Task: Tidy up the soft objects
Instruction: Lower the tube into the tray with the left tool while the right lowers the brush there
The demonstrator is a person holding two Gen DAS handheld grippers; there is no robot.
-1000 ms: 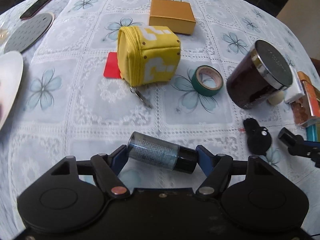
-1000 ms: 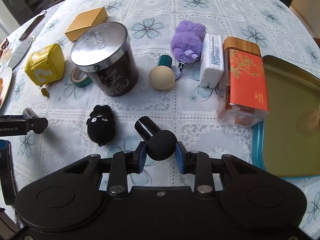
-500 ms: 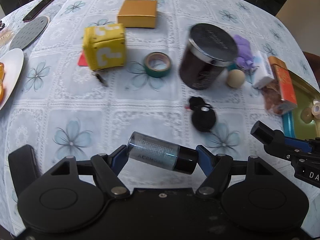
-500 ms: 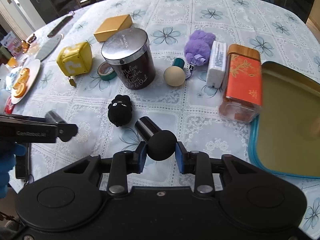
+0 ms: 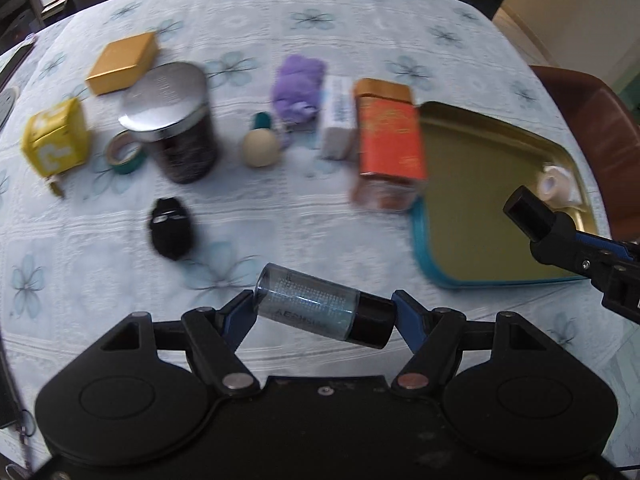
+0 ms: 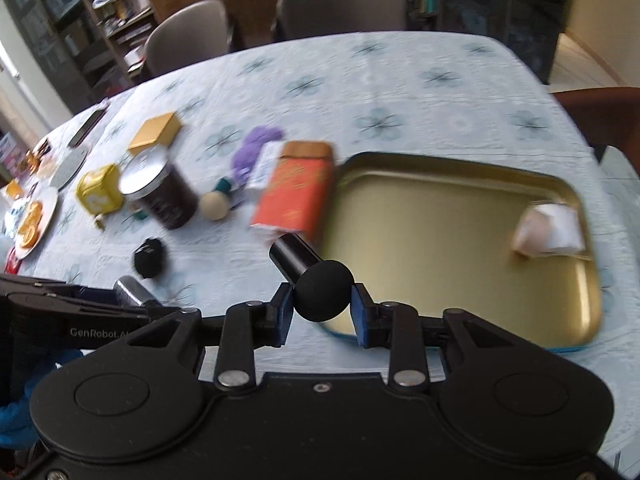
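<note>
My left gripper point(image 5: 324, 312) is shut on a small glass bottle with a black cap point(image 5: 320, 310), held crosswise above the tablecloth. My right gripper point(image 6: 322, 308) is shut on a black sponge ball with a black handle point(image 6: 322, 294), held at the near left corner of the gold tray point(image 6: 440, 184); it also shows in the left wrist view point(image 5: 532, 212). On the table lie a black plush point(image 5: 172, 234), a purple plush point(image 5: 298, 82), a yellow question-mark cube point(image 5: 56, 138) and a beige sponge ball point(image 5: 262, 148).
A dark jar with a silver lid point(image 5: 176, 120), green tape point(image 5: 126, 152), a gold box point(image 5: 122, 62), a white pack point(image 5: 340, 116) and an orange tin point(image 5: 388, 148) stand mid-table. White rolls point(image 5: 556, 182) lie in the tray. A plate with orange slices point(image 6: 32, 224) is far left. Chairs point(image 6: 340, 4) stand behind the table.
Both grippers have swung right and lifted, still holding their objects. The right gripper is now at the tray's near left corner; the left view now takes in the tray.
</note>
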